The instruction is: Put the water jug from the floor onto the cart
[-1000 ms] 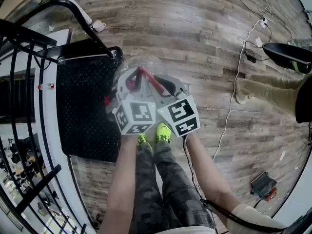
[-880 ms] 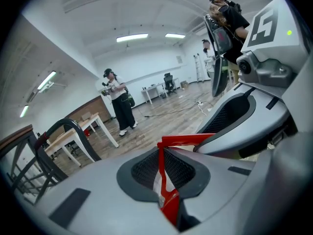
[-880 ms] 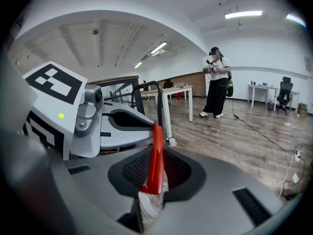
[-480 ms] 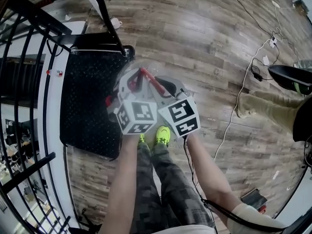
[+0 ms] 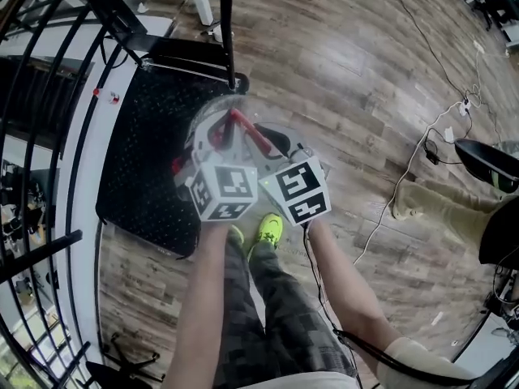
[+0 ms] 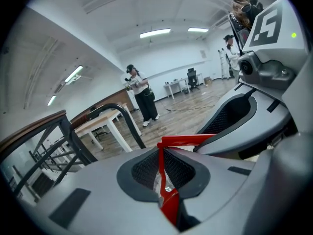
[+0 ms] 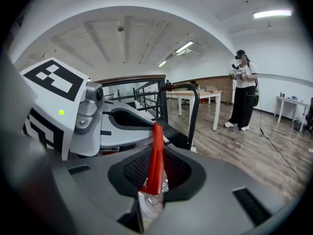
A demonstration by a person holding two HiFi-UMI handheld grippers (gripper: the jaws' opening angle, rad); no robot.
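A clear water jug [image 5: 217,118] with a red handle [image 5: 246,133] hangs above the right edge of the black cart platform [image 5: 138,164]. My left gripper [image 5: 212,138] is shut on the handle's left end and my right gripper [image 5: 274,146] on its right end. In the left gripper view the red handle [image 6: 161,153] runs up between the dark pads [image 6: 142,173], with the right gripper's body [image 6: 254,106] alongside. In the right gripper view the red handle [image 7: 155,153] and clear plastic sit between the jaws. The jug's lower body is hidden under the grippers.
The cart's black push handle [image 5: 225,23] rises at the far end of the platform. A black railing [image 5: 40,96] runs along the left. My legs and neon shoes [image 5: 270,227] are below the grippers. White cables [image 5: 397,177] lie on the wooden floor at right. A person [image 7: 242,89] stands farther off.
Both grippers have carried the jug leftward and slightly up, from beside the cart's right edge to over it. The head view has swung, so the cart now lies nearer the middle.
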